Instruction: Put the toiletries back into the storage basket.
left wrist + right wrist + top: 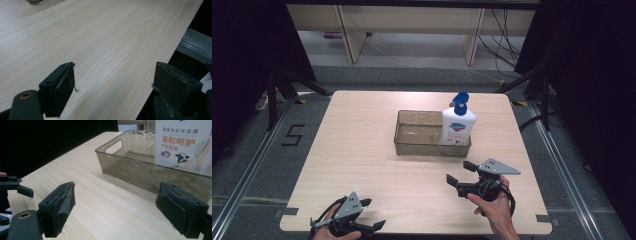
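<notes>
A white pump bottle [458, 125] of body wash, blue-capped, stands upright in the right end of a smoky clear plastic tray [414, 145] on the pale wooden table [362, 150]. The right gripper [460, 172], held just in front of the tray's right end, has its jaws spread wide and grips nothing. The left gripper [373, 213], well apart from the tray at the table's near edge, is likewise wide open and empty.

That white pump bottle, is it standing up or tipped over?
Upright. The bottle stands in the right end of the clear bin, its blue pump on top; its label reads level in the right gripper view.
</notes>
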The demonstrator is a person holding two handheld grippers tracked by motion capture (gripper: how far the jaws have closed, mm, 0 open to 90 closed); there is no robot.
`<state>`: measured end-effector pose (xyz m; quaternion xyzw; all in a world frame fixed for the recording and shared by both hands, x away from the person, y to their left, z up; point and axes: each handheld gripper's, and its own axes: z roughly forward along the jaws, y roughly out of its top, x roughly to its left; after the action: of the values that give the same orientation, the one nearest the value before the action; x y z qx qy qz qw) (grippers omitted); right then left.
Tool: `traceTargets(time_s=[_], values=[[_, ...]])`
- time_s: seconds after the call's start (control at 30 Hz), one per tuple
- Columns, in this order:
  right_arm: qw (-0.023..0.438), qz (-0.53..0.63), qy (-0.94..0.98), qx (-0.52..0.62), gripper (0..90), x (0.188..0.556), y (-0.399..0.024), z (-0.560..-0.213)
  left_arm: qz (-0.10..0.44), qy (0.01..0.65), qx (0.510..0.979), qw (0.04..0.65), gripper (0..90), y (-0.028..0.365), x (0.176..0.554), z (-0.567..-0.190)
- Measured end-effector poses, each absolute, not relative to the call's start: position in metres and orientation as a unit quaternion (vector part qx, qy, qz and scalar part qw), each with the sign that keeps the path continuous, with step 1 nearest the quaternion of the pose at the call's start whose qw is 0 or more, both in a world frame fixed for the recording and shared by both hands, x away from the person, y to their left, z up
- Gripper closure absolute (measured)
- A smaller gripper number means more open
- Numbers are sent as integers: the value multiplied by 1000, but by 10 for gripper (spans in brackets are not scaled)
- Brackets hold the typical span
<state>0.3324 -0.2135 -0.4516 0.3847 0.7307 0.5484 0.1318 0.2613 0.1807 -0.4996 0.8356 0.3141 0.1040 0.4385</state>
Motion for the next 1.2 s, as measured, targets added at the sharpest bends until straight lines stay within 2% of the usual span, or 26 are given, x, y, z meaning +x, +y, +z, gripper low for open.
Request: traceTargets(time_s=[0.07, 0.1, 0.13, 0.17, 0.2, 0.27, 0.77, 0.83, 0.87, 1.2], values=[[117, 549, 728, 393, 157, 329, -213, -452, 104, 313, 837, 437, 171, 181, 261, -500], [129, 546, 734, 384, 157, 329, -215, -453, 104, 316, 835, 439, 171, 180, 261, -500], [119, 552, 726, 391, 157, 327, -213, -454, 105, 315, 834, 440, 171, 180, 261, -500], [136, 548, 733, 379, 157, 329, -215, -455, 104, 316, 835, 439, 171, 180, 261, -500], [111, 546, 731, 395, 157, 325, -213, -455, 105, 315, 836, 437, 171, 181, 261, -500], [125, 546, 734, 385, 157, 325, -215, -458, 104, 315, 831, 446, 171, 180, 261, -501], [105, 543, 739, 385, 156, 309, -218, -466, 107, 314, 835, 438, 171, 181, 261, -499], [115, 545, 737, 383, 156, 308, -218, -468, 104, 319, 830, 447, 171, 180, 261, -500], [102, 540, 738, 392, 156, 305, -219, -466, 104, 319, 830, 446, 171, 180, 261, -500], [109, 549, 738, 378, 156, 299, -221, -471, 102, 317, 833, 442, 171, 180, 261, -500]])
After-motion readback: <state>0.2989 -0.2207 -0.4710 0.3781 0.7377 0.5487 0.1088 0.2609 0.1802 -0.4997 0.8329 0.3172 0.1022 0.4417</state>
